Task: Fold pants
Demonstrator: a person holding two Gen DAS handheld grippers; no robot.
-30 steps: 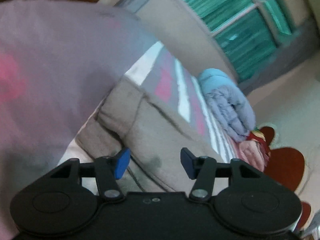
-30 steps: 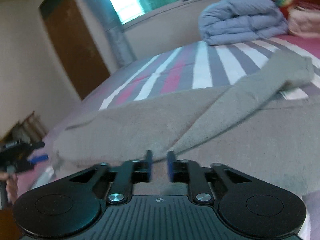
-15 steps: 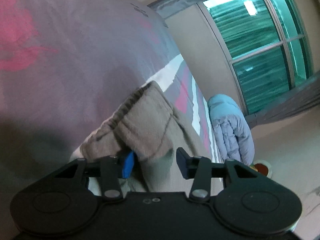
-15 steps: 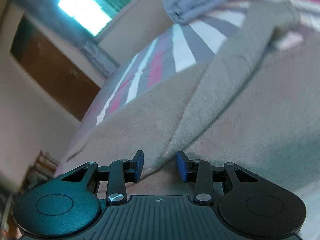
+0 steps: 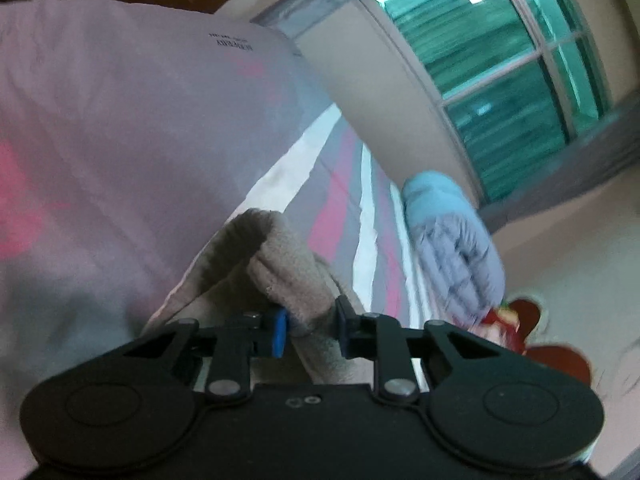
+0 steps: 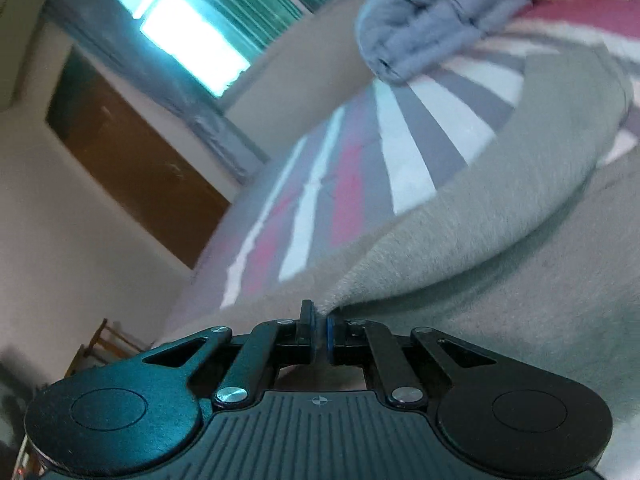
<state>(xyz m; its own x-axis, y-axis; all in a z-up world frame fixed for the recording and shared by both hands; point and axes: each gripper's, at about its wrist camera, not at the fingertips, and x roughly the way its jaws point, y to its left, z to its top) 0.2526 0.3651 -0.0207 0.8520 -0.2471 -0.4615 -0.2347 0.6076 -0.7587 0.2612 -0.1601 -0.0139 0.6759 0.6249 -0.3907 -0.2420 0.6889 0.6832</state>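
The pants (image 6: 500,248) are grey-beige fleece, spread on a striped bed. In the right wrist view one leg curves away to the right. My right gripper (image 6: 319,330) is shut on a raised edge of the pants fabric. In the left wrist view the waistband end of the pants (image 5: 288,276) is bunched up between the fingers. My left gripper (image 5: 310,330) is closed on that thick fold, with its blue pads pressing on both sides.
The bed has a cover with pink, grey and white stripes (image 6: 348,184). A folded blue-grey quilt (image 5: 452,248) lies at the far end, also in the right wrist view (image 6: 436,16). A pale pink sheet (image 5: 120,140) fills the left. A window and a brown door (image 6: 132,168) stand behind.
Both grippers have closed: the left on the waistband fold, the right on the fabric edge after opening half a second ago. The waistband has lifted and bunched up.
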